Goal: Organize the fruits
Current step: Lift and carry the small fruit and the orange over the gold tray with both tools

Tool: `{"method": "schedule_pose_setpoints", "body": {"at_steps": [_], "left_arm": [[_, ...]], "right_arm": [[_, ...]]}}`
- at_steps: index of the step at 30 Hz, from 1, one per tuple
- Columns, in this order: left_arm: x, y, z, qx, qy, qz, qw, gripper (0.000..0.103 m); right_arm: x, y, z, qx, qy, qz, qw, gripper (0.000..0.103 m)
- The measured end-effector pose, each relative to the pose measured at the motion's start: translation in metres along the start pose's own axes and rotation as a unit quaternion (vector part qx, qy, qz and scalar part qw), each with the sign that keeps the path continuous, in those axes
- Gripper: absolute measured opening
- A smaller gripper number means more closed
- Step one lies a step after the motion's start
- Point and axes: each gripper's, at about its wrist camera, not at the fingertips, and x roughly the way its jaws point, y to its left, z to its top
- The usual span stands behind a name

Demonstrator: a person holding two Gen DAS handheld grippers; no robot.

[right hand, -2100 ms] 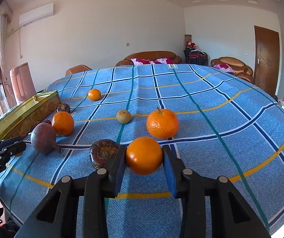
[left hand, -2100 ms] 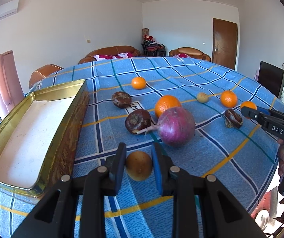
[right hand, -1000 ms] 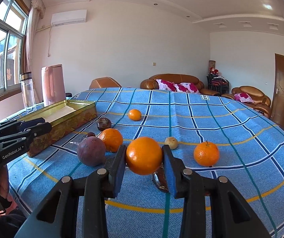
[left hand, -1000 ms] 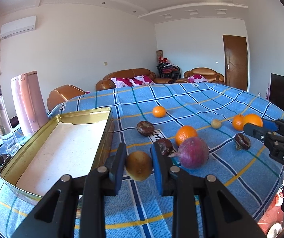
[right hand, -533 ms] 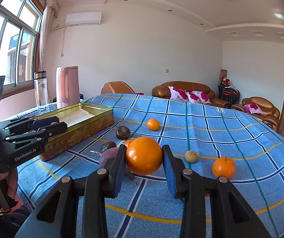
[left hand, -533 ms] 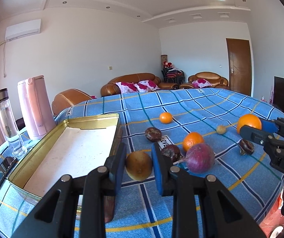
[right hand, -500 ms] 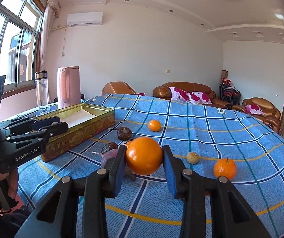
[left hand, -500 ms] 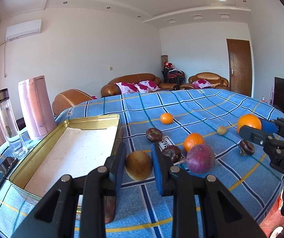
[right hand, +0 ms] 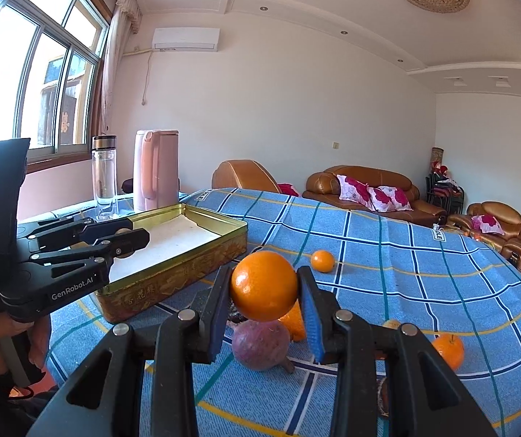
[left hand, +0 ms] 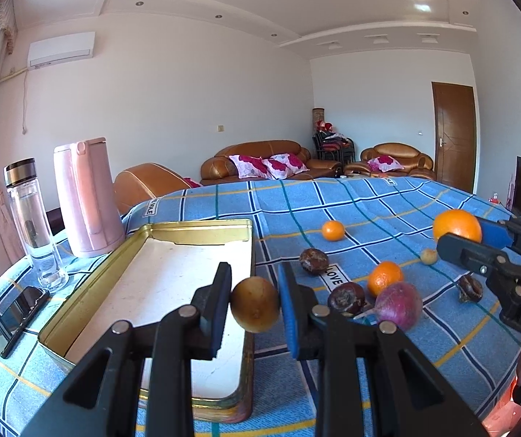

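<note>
The room is a white-walled living room with a recessed ceiling, an air conditioner (right hand: 186, 39) high on the wall and a brown wooden door (left hand: 454, 138) at the far right. A brown leather sofa (left hand: 260, 162) with pink-flowered cushions stands beyond the table, and a tall window (right hand: 34, 73) fills the wall on the tin's side.

The table (left hand: 369, 204) is covered with a blue checked cloth crossed by yellow and teal lines. The gold tin (left hand: 140, 240), open and white inside, sits near the table's left edge. Just behind the tin stand a pink kettle (left hand: 85, 196) and a clear bottle (left hand: 34, 222); a dark phone (left hand: 16, 315) lies on the cloth left of the tin.

Right of the tin, loose on the cloth, lie a red onion (left hand: 398, 306), a mandarin (left hand: 385, 278) touching it from behind, two dark wrinkled fruits (left hand: 346, 298) (left hand: 314, 256), a third one (left hand: 470, 288) farther right, a small orange (left hand: 333, 230) farther back and a tiny pale fruit (left hand: 428, 256).

The left gripper (left hand: 255, 304) pinches a yellow-brown fruit (left hand: 255, 304) between its blue pads, held above the tin's right wall near its front corner. The right gripper (right hand: 264, 286) is clamped on a large orange (right hand: 264, 286), raised above the onion, right of the tin.
</note>
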Motion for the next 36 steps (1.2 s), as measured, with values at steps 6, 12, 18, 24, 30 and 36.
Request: {"method": "schedule_pose_setpoints", "body": {"at_steps": [6,12,18,24,30,36], "left_arm": [[0.003,0.009,0.002,-0.003,0.000,0.006,1.0000,0.028],[0.007,0.017,0.003,-0.006,0.004,0.015,0.9999,0.028],[0.012,0.028,0.004,-0.010,0.009,0.022,0.9997,0.028],[0.017,0.038,0.005,-0.012,0.013,0.031,0.9994,0.028],[0.027,0.052,0.006,-0.014,0.024,0.037,0.9989,0.028],[0.036,0.063,0.009,-0.010,0.034,0.047,0.9983,0.028]], "right_arm": [[0.011,0.015,0.011,-0.016,-0.004,0.017,1.000,0.038],[0.022,0.023,0.023,-0.027,-0.007,0.029,0.999,0.038],[0.034,0.033,0.035,-0.035,-0.007,0.043,0.998,0.038],[0.051,0.041,0.045,-0.038,-0.002,0.059,0.997,0.038],[0.067,0.053,0.056,-0.048,0.001,0.073,0.996,0.038],[0.084,0.066,0.063,-0.055,0.008,0.089,0.995,0.038]]}}
